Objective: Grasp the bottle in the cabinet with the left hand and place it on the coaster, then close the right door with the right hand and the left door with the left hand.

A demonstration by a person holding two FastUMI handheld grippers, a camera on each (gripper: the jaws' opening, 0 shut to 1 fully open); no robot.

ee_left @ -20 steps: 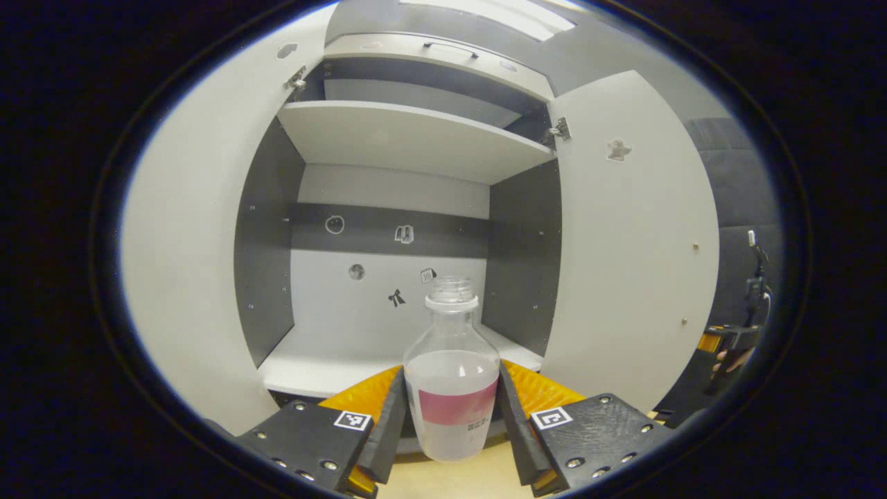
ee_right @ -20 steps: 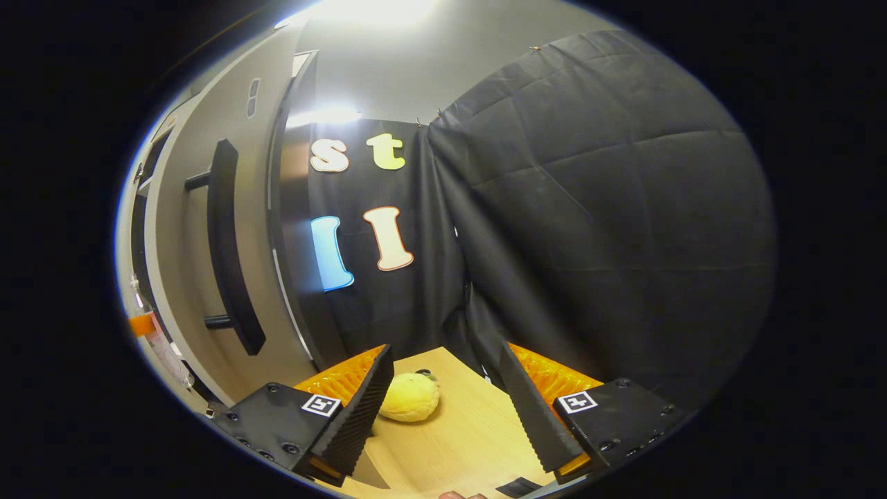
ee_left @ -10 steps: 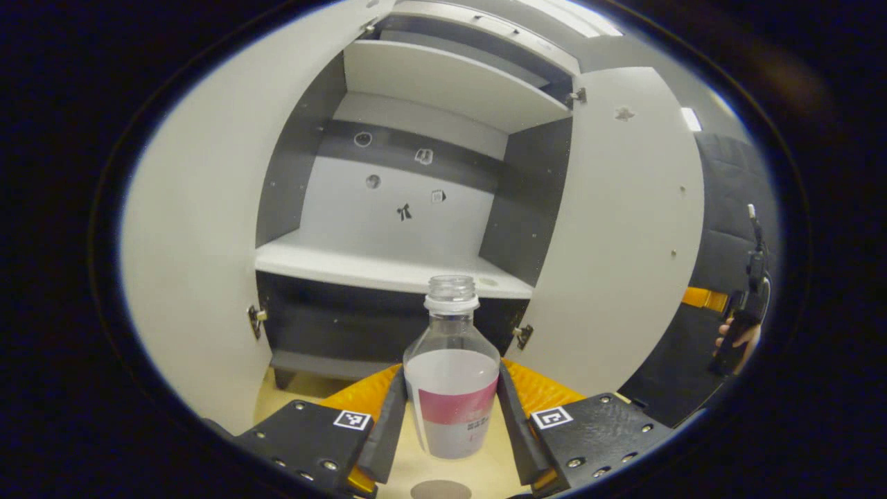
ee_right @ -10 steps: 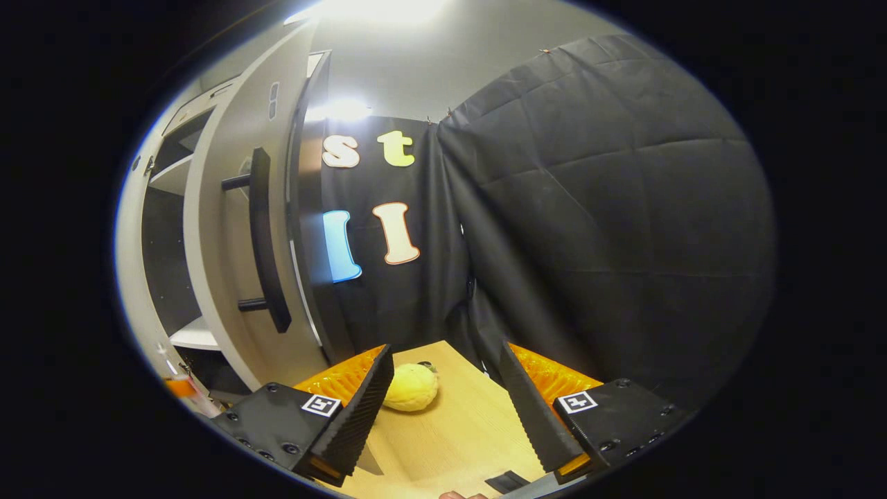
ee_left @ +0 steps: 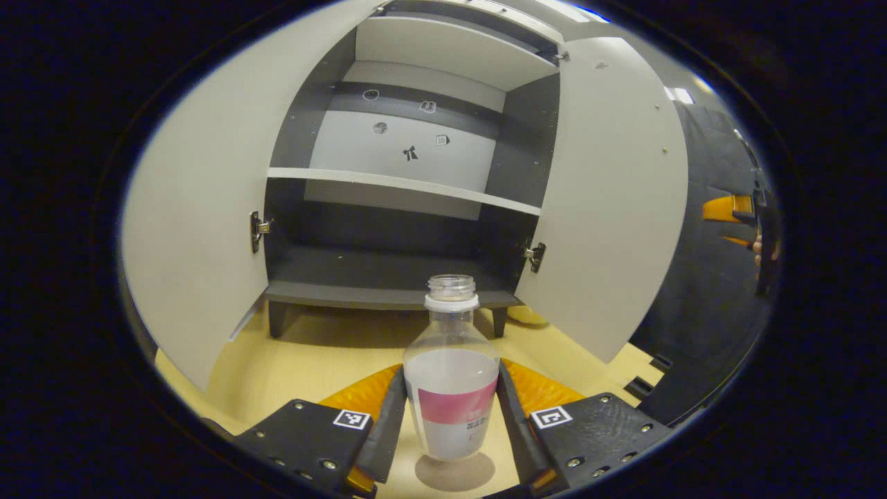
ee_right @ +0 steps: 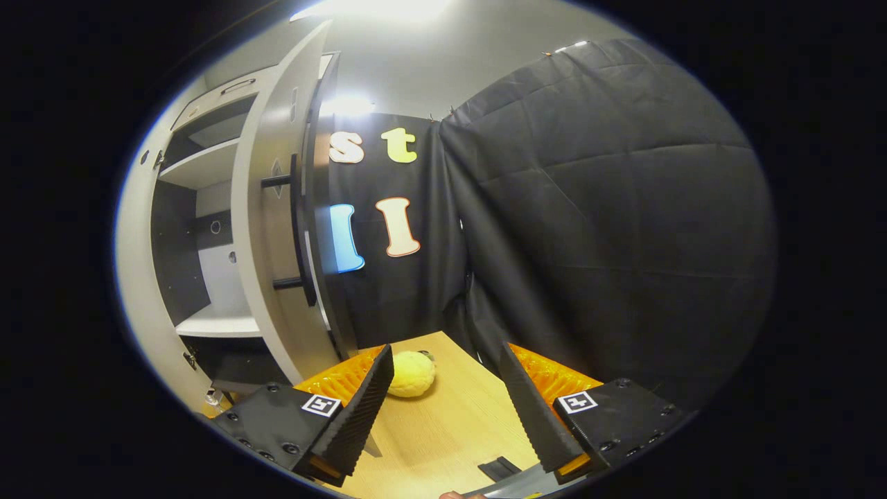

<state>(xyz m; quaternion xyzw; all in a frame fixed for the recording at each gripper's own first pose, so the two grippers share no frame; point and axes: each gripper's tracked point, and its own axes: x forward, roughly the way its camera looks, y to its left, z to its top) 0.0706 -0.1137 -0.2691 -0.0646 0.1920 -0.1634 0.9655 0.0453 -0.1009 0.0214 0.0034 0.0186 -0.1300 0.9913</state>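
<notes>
**Bottle out of the cabinet, just above the coaster**

The bottle (ee_left: 451, 388) is pinched between both fingers of the left gripper (ee_left: 450, 423), directly over the coaster (ee_left: 455, 472); whether it touches, I cannot tell. Both cabinet doors, right door (ee_left: 610, 201) and left door (ee_left: 197, 208), are open. The right gripper (ee_right: 443, 398) has its fingers spread, empty.

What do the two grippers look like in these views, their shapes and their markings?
The left gripper and the right gripper look alike. Each has two black blocks with rounded corners, studded with small screws, and each block carries a small square black-and-white tag. Orange ribbed parts sit behind the jaws. The jaws are long wedges; on the right gripper their inner faces are toothed like a saw.
</notes>
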